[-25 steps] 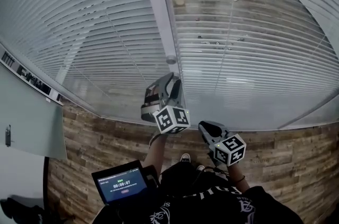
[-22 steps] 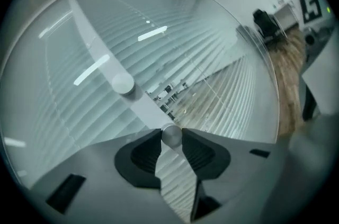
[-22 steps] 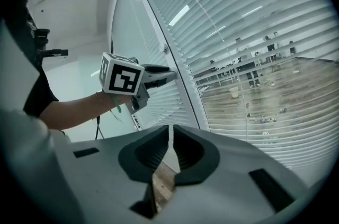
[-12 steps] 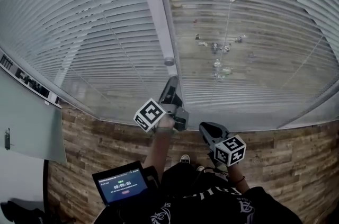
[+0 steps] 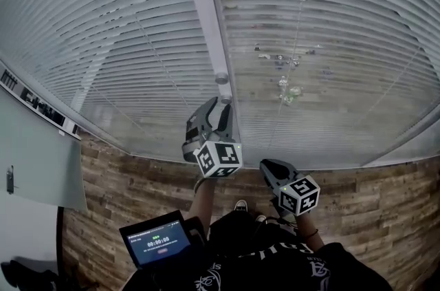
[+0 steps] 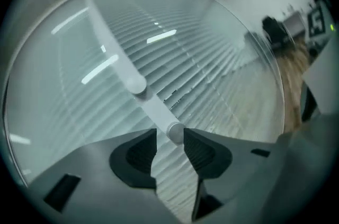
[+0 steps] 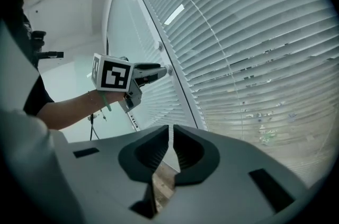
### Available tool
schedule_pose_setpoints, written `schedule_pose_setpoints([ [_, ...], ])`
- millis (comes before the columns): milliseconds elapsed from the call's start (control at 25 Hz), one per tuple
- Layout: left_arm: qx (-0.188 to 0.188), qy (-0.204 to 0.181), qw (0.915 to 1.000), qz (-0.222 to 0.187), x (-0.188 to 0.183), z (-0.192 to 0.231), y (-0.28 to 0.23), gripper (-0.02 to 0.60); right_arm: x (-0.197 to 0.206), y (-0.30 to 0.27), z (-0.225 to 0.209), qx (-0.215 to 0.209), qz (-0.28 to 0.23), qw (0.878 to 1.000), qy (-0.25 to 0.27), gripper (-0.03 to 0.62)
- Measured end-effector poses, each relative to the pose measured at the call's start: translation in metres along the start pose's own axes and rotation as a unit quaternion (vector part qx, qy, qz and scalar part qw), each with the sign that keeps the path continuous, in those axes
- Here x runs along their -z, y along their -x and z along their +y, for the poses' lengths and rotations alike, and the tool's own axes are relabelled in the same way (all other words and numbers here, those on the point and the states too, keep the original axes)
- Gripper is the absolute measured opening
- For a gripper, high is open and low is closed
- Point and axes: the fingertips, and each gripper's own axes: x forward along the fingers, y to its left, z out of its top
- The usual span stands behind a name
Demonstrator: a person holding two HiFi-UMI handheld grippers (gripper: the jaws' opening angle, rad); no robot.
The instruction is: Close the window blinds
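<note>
Slats of the window blinds [image 5: 330,21] were seen behind glass on both sides of a white frame post [image 5: 201,7], and the room beyond could be made out through those at the right. The left gripper [image 5: 221,102] was raised to a small round knob [image 6: 174,131] on that post. Its jaws had just been opening and were spread, with the knob between their tips, unpinched. The right gripper [image 5: 269,167] was held lower, its jaws pressed nearly together on nothing.
</note>
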Motion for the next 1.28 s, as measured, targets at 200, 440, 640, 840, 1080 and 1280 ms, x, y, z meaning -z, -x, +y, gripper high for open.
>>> schedule_pose_setpoints([
  [200,0.012,-0.093,0.9956,0.001,-0.003,-0.007,-0.007,0.144,0.001,-0.002,0.001,-0.003,0.001,1.000,0.000,0.040],
  [440,0.028,-0.111,0.9934,0.001,-0.004,-0.009,-0.007,0.143,0.002,-0.002,-0.002,-0.002,0.004,1.000,0.000,0.040],
  [640,0.049,-0.126,0.9908,0.003,-0.007,-0.017,-0.009,0.144,0.003,0.000,-0.002,0.001,0.004,1.000,-0.002,0.040],
  [840,0.036,-0.014,0.9992,-0.005,-0.004,-0.009,-0.013,0.126,0.007,0.003,-0.008,0.011,0.007,1.000,-0.008,0.040],
  [1080,0.084,0.539,0.8334,-0.087,-0.001,0.009,-0.007,0.124,0.012,0.013,-0.013,0.024,0.007,1.000,-0.016,0.040],
  [1280,0.135,0.736,0.6527,-0.120,0.002,0.003,-0.011,0.123,0.015,0.017,-0.011,0.024,0.010,1.000,-0.016,0.040],
])
